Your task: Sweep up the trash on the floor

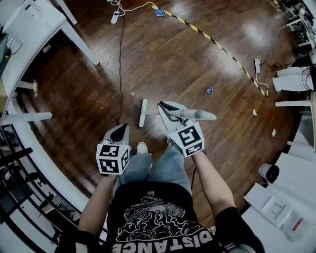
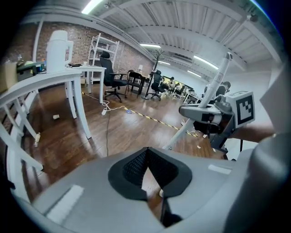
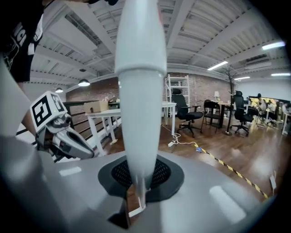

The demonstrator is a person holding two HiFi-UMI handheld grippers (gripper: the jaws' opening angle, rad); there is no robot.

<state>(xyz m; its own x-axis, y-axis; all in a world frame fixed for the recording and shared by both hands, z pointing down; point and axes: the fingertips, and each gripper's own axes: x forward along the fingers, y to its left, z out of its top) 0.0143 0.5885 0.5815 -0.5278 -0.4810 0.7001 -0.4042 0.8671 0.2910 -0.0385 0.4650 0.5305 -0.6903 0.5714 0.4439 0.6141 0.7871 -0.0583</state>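
Dark wood floor point(image 1: 163, 59) fills the head view, with white surfaces point(image 1: 34, 29) along its left and right edges. A black-and-yellow striped tape point(image 1: 212, 39) runs diagonally across the top and a thin cable point(image 1: 121, 64) trails down toward the person's feet. The broom is the main tool. Its white handle point(image 3: 140, 91) rises close to upright through the right gripper point(image 3: 138, 177), whose fingers are clamped around the lower shaft. Its pale head point(image 1: 143, 112) rests on the floor just ahead of the person's shoe. The left gripper point(image 2: 147, 150) hangs beside it at the person's left, fingers together and nothing between them. Trash lies scattered and well apart. A small pale bit point(image 1: 132, 93) sits near the broom head. A blue scrap point(image 1: 210, 90) lies further off to the right. Two white scraps point(image 1: 255, 112) point(image 1: 273, 132) sit by the right-hand furniture, and another blue item point(image 1: 159, 12) lies far off at the tape. No gathered pile shows anywhere and no dustpan is in view. Judgement: the task is at or near its start. The broom is in hand and down, but every visible scrap remains to be swept together, the pale bit being the closest candidate. The free left gripper will probably be needed on the handle or for a pan.
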